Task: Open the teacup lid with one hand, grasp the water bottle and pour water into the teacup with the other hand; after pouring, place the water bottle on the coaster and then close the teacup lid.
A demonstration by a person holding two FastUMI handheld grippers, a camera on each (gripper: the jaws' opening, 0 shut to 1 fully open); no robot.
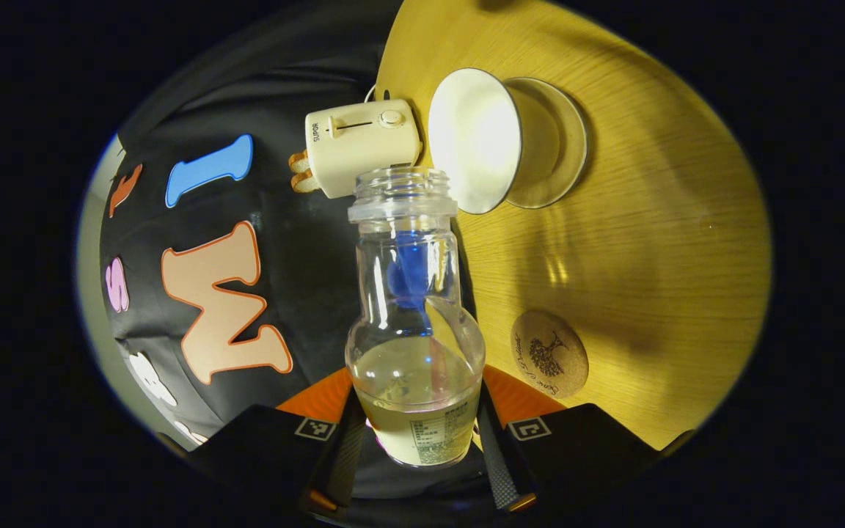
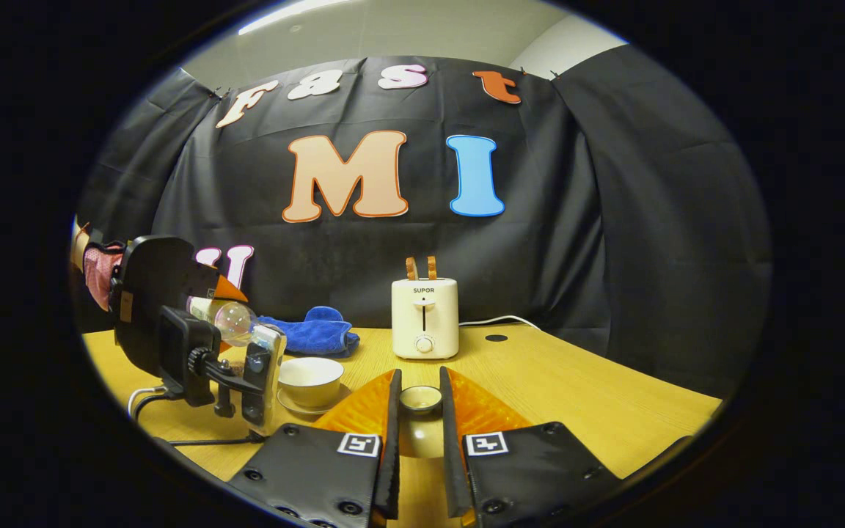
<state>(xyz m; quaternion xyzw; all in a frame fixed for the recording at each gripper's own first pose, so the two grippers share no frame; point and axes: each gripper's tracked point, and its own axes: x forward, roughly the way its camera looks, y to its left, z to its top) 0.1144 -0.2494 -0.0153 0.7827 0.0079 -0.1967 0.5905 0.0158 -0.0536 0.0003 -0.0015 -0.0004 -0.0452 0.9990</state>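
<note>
Wooden table [image 1: 650,242] carries the teacup [image 1: 475,139]; left gripper [image 1: 416,425] clamps the water bottle [image 1: 415,330], tipped toward it to pour; right gripper [image 2: 419,411] pinches the lid [image 2: 420,398] clear, nearer than the teacup.

A clear, uncapped water bottle [image 1: 415,323], partly filled, is held tilted with its mouth beside the rim of the open white teacup [image 1: 475,139], which stands on a saucer [image 1: 551,143]. The lid [image 2: 420,398] is held aloft. A round cork coaster [image 1: 549,353] lies flat nearer the tabletop's front edge.
</note>
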